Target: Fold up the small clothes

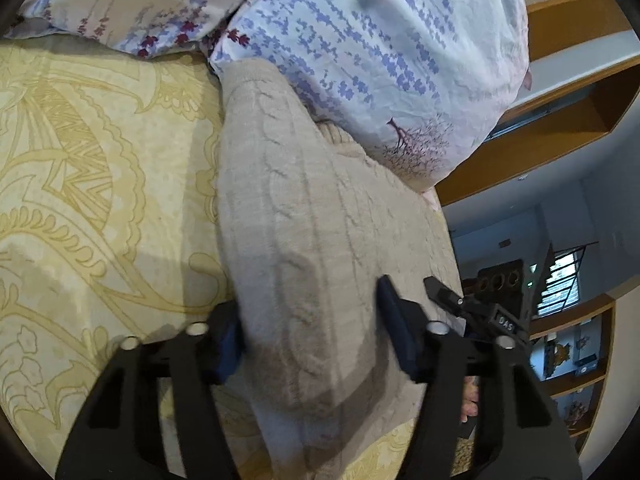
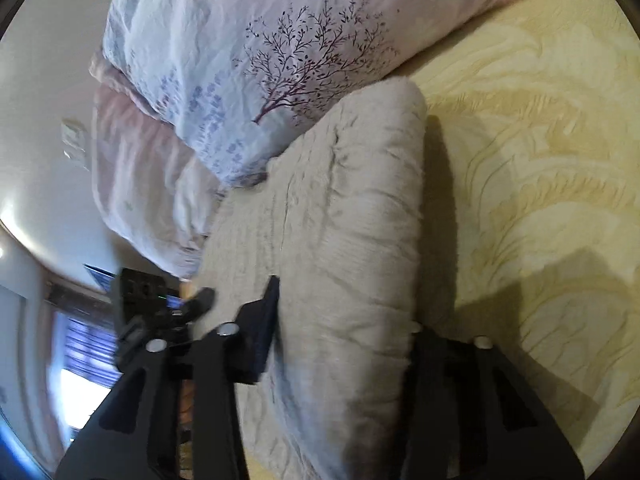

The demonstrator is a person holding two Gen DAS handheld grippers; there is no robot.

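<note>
A beige cable-knit sweater (image 1: pixel 304 216) lies folded on the yellow patterned bedspread (image 1: pixel 88 168). My left gripper (image 1: pixel 316 320) has its jaws wide apart around the sweater's thick folded edge, one finger on each side of it. In the right wrist view the same sweater (image 2: pixel 344 232) bulges up between the jaws of my right gripper (image 2: pixel 344 328); its right finger is hidden behind the knit. The other gripper shows at the edge of each view: the right one in the left wrist view (image 1: pixel 476 308), the left one in the right wrist view (image 2: pixel 176 304).
Floral pillows (image 1: pixel 360 52) lie at the head of the bed, touching the sweater's far end; they also show in the right wrist view (image 2: pixel 248 64). Wooden shelves (image 1: pixel 572 352) and a window stand beyond the bed's edge.
</note>
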